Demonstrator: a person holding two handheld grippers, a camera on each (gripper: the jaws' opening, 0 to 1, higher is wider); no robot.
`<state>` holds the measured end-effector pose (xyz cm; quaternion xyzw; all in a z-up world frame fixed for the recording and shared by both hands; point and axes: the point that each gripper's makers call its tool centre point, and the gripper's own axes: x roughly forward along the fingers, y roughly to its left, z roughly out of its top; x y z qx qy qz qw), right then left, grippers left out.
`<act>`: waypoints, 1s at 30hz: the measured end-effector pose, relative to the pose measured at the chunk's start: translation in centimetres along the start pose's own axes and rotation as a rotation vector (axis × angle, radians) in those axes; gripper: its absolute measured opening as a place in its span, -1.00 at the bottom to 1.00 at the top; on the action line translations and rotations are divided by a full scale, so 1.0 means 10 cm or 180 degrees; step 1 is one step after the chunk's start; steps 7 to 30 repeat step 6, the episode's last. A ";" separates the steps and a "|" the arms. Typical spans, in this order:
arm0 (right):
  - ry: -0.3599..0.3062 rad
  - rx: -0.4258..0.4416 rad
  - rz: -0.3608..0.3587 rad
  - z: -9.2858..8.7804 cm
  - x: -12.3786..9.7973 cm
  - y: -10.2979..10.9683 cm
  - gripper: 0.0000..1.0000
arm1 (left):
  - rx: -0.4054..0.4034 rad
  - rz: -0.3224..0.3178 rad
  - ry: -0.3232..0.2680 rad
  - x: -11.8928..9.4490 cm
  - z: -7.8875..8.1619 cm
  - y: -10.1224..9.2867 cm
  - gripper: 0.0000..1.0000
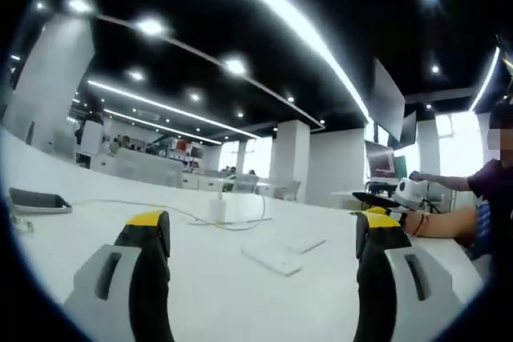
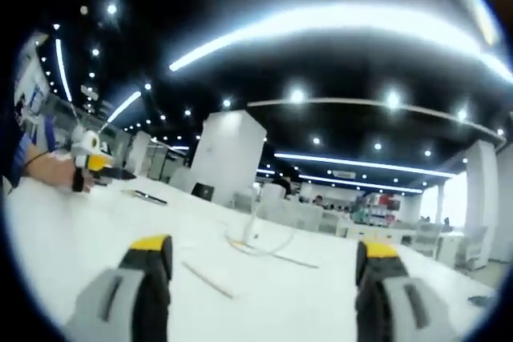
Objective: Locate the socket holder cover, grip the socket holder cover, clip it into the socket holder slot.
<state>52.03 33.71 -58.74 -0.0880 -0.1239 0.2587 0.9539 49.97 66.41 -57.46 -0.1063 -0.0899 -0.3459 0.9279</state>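
Jaws of the left gripper [image 1: 262, 234] are spread wide with nothing between them, evidently held level above the white table [image 1: 200, 294] while the search begins. A flat white rectangular plastic piece [image 1: 273, 259], probably the socket holder cover, lies just ahead. The right gripper [image 2: 262, 255] is likewise parted and empty over a coiled white cable [image 2: 258, 244].

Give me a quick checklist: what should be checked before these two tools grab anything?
1. Left gripper open, nothing between the jaws: ok.
2. Right gripper open, nothing held: ok.
3. Flat white piece on the table, ahead of the left gripper: ok, but whether it is the cover, cannot tell.
4. Holder slot located: cannot tell.
5. Cable apart from the white piece: ok.
6. Person's hand well off to the side: ok.
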 end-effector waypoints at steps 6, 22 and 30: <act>0.0041 0.0002 0.0084 -0.03 0.04 0.04 0.90 | -0.0090 -0.0078 -0.0029 0.05 0.01 0.00 0.91; 0.0041 0.0002 0.0084 -0.03 0.04 0.04 0.90 | -0.0090 -0.0078 -0.0029 0.05 0.01 0.00 0.91; 0.0041 0.0002 0.0084 -0.03 0.04 0.04 0.90 | -0.0090 -0.0078 -0.0029 0.05 0.01 0.00 0.91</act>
